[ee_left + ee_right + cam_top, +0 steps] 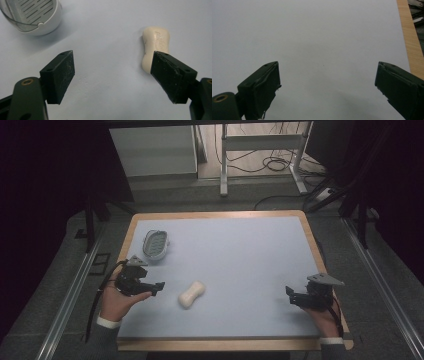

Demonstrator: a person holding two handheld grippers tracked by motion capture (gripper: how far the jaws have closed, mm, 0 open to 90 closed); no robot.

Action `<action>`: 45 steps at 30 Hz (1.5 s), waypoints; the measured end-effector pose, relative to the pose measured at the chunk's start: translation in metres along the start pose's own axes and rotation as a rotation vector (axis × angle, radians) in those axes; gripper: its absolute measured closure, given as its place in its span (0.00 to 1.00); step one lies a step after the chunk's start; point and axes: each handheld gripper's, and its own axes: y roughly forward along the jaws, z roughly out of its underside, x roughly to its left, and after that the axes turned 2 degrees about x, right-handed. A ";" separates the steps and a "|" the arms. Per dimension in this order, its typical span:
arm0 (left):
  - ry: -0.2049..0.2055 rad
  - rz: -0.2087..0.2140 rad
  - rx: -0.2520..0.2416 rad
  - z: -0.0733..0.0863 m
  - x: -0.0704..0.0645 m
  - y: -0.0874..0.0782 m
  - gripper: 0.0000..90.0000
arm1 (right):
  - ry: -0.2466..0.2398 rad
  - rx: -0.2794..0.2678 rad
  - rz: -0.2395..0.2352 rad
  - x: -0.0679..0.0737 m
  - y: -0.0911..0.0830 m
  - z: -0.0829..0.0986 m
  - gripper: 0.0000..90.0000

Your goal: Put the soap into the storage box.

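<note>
Left gripper view: soap bar [155, 47] bears embossed lettering (unreadable), claw [113, 75] agape.

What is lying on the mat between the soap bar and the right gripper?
Nothing: in the high view the blue mat is bare from the soap bar to the right gripper.

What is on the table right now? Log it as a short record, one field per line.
surface: light blue mat on a wooden table
soap bar: cream, waisted, lying flat near the mat's front left
soap dish: white, slotted insert, back left
left gripper: open, beside the soap, not touching
right gripper: open, over bare mat at front right
soap in dish: no
</note>
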 end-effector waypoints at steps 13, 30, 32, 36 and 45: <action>0.036 0.004 0.056 -0.010 -0.012 0.007 0.22 | -0.004 0.006 0.000 0.000 0.000 0.001 0.07; 0.104 0.031 0.107 -0.023 -0.036 0.029 0.22 | 0.006 0.000 0.004 -0.002 -0.002 0.000 0.08; 0.113 0.034 0.117 -0.025 -0.039 0.032 0.22 | 0.005 0.002 0.003 -0.002 -0.002 0.001 0.08; 0.126 0.036 0.121 -0.029 -0.044 0.036 0.22 | 0.003 0.007 0.003 -0.002 -0.001 0.001 0.08; 0.154 0.043 0.154 -0.033 -0.056 0.051 0.22 | -0.009 0.012 0.001 0.000 0.000 0.002 0.08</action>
